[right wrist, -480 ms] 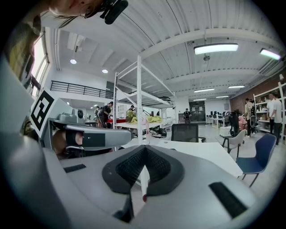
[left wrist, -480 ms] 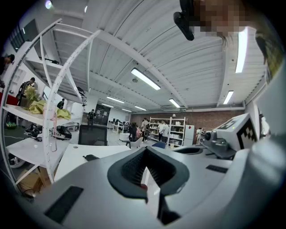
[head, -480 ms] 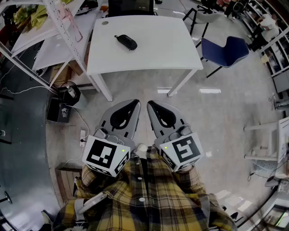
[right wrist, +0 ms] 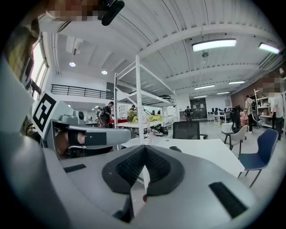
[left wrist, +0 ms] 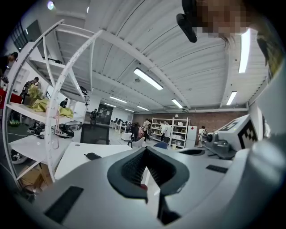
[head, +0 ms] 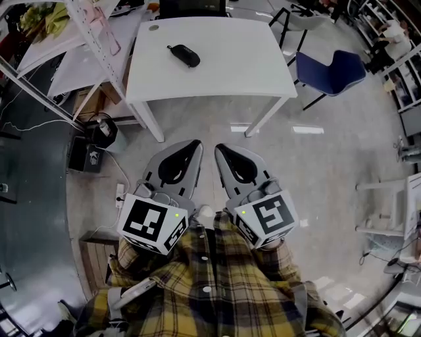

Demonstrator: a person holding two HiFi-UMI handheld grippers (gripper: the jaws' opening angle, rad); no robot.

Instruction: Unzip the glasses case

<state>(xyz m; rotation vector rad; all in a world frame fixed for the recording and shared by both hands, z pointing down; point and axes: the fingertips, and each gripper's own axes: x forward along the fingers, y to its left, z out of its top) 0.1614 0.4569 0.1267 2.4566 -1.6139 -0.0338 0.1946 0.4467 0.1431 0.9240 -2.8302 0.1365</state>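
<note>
A black glasses case (head: 183,55) lies zipped on the white table (head: 223,69), near its far left part. It shows small in the left gripper view (left wrist: 93,156) and in the right gripper view (right wrist: 175,149). My left gripper (head: 196,143) and right gripper (head: 219,149) are held side by side close to the body, over the floor, well short of the table. Each gripper's jaws are shut with nothing between them. The left gripper's tips (left wrist: 145,152) and the right gripper's tips (right wrist: 144,152) point toward the table.
A blue chair (head: 329,71) stands right of the table. A white shelf rack (head: 92,39) stands at its left, and a black office chair (head: 191,8) behind it. A black box (head: 85,158) and cables lie on the floor at the left.
Both grippers have edged slightly forward toward the table. Their jaws stay shut and the case has not moved.
</note>
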